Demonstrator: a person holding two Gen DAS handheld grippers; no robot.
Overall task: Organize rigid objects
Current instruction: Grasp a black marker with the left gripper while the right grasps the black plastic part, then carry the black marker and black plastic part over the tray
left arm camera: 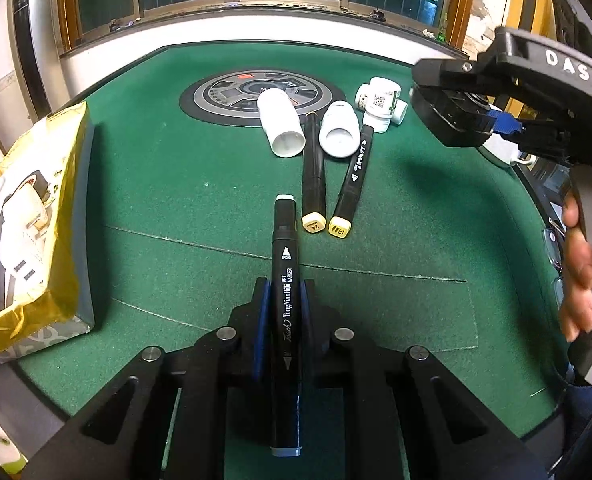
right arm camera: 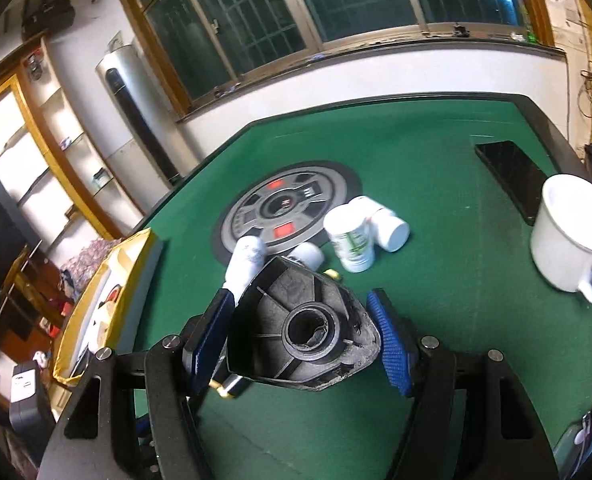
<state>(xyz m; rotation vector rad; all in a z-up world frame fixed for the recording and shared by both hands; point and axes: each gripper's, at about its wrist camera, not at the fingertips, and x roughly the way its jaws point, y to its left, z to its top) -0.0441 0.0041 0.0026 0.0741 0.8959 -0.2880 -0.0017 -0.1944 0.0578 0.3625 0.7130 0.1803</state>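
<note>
My left gripper (left arm camera: 285, 292) is shut on a black art marker (left arm camera: 284, 264) with grey caps, which lies lengthwise between the blue pads above the green felt table (left arm camera: 168, 200). Two more black markers (left arm camera: 313, 172) (left arm camera: 352, 176) with yellow caps lie side by side beyond it. Behind them lie several white bottles (left arm camera: 280, 124) (left arm camera: 338, 130) (left arm camera: 378, 100). My right gripper (right arm camera: 300, 304) is shut on a black, rounded, ribbed plastic part (right arm camera: 304, 328) with a round hole. The left wrist view shows that gripper (left arm camera: 484, 116) holding the part (left arm camera: 448, 116) in the air at upper right.
A yellow-wrapped box (left arm camera: 36, 232) sits at the table's left edge. A white mug (right arm camera: 572, 232) and a flat black slab (right arm camera: 512, 172) are on the right side. A round grey control panel (left arm camera: 224, 96) is set in the table's middle. A person's hand (left arm camera: 580, 272) grips the right tool's handle.
</note>
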